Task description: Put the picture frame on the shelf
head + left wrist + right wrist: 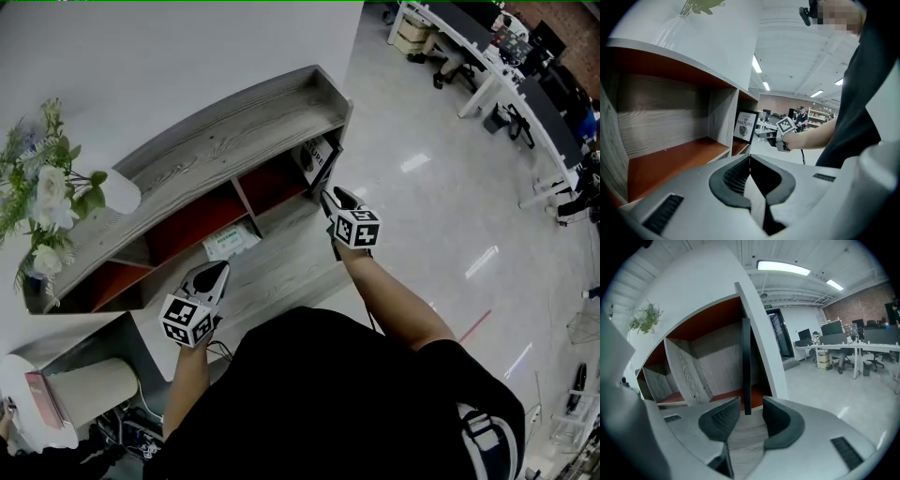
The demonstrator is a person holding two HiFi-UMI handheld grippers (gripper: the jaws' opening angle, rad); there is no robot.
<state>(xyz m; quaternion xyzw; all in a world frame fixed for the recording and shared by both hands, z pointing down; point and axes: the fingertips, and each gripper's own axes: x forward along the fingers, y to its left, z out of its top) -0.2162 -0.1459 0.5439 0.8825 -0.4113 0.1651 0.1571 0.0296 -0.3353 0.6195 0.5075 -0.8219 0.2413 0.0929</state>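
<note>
The black picture frame (317, 159) with a white "NATURE" print stands upright in the right-hand compartment of the grey wooden shelf (234, 131). My right gripper (330, 195) is just in front of it, open. In the right gripper view the frame (746, 362) shows edge-on, its bottom edge between the spread fingertips of the right gripper (749, 406), and neither pad touches it. My left gripper (221, 267) is lower left by the shelf's front ledge, shut and empty. From the left gripper (750, 157) view I see the frame (745, 125) farther along the shelf.
A vase of white flowers (42, 187) and a white rounded object (117, 192) stand on the shelf top. A sheet of paper (232, 242) lies by the middle compartment. The compartments are red inside. Office desks and chairs (497, 56) fill the far right.
</note>
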